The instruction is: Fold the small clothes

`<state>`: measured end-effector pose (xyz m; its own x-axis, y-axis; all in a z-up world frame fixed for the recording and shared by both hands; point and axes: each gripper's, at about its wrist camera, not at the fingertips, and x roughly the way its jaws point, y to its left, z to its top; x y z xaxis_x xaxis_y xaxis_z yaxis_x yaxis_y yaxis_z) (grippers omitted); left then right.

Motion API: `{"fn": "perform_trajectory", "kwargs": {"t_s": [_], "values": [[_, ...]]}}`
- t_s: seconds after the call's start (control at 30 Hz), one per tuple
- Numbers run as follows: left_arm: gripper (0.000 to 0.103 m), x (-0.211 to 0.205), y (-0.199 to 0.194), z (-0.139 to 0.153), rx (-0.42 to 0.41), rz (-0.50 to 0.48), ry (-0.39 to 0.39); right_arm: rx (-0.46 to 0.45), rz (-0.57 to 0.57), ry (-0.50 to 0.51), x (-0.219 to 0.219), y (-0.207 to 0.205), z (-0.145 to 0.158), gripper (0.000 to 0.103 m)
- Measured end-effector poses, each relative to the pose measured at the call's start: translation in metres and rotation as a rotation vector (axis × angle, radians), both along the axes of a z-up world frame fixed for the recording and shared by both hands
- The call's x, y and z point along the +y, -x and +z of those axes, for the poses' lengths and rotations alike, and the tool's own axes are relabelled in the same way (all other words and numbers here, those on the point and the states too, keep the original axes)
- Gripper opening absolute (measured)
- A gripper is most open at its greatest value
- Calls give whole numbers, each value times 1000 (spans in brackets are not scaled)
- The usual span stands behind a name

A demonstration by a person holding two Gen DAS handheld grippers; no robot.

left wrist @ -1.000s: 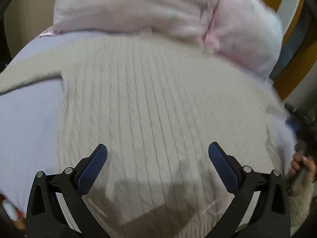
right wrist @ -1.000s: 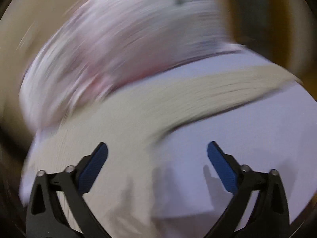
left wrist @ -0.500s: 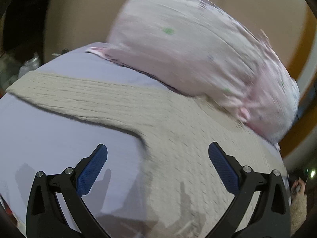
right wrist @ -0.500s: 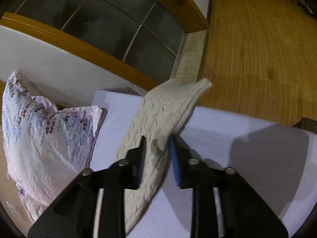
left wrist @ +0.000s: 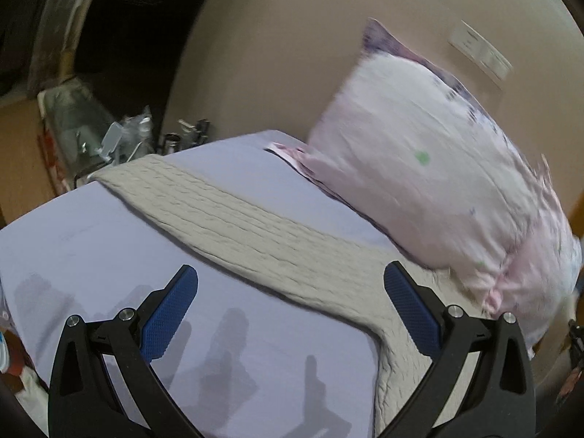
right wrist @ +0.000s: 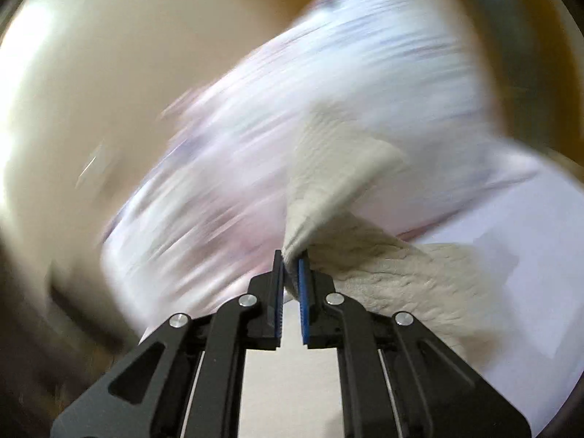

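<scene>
A cream cable-knit sweater (left wrist: 277, 241) lies on a lavender bedsheet (left wrist: 109, 255), one sleeve stretched out toward the far left corner. My left gripper (left wrist: 290, 306) is open and empty, hovering over the sleeve near the sweater's body. My right gripper (right wrist: 291, 266) is shut on the other sleeve (right wrist: 339, 168) of the sweater and holds it lifted off the bed, the cuff end flopping above the pads. The right wrist view is heavily motion-blurred.
A large pink floral pillow (left wrist: 438, 168) leans against the beige wall at the head of the bed, also blurred in the right wrist view (right wrist: 292, 109). Cluttered items (left wrist: 120, 135) stand past the bed's far left edge.
My right gripper closed on the sleeve and has swung it up and toward the pillow. My left gripper has moved left from the sweater's body to over the other sleeve, staying open.
</scene>
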<state>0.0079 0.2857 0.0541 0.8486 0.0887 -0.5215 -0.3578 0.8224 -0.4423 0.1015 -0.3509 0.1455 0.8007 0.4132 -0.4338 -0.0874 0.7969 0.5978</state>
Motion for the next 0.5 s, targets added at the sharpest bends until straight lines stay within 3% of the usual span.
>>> {"fn": "perform_trajectory", "kwargs": {"t_s": [0.07,0.17,0.27,0.4,0.43,0.5], "values": [[102,16,2,-1,-8,42,45,40,224,39,83,-12,-10,16],[96,41,2,-7,-10,84,111,130,400,127,165,-9,-32,49],[87,75,1,-23,6,135,252,97,393,119,173,5,-33,65],[79,110,-2,-45,20,197,434,109,328,116,141,10,-32,68],[70,119,-3,-51,24,222,471,118,294,121,129,15,-33,69],[70,132,-6,-54,12,246,497,136,254,124,114,14,-35,69]]}}
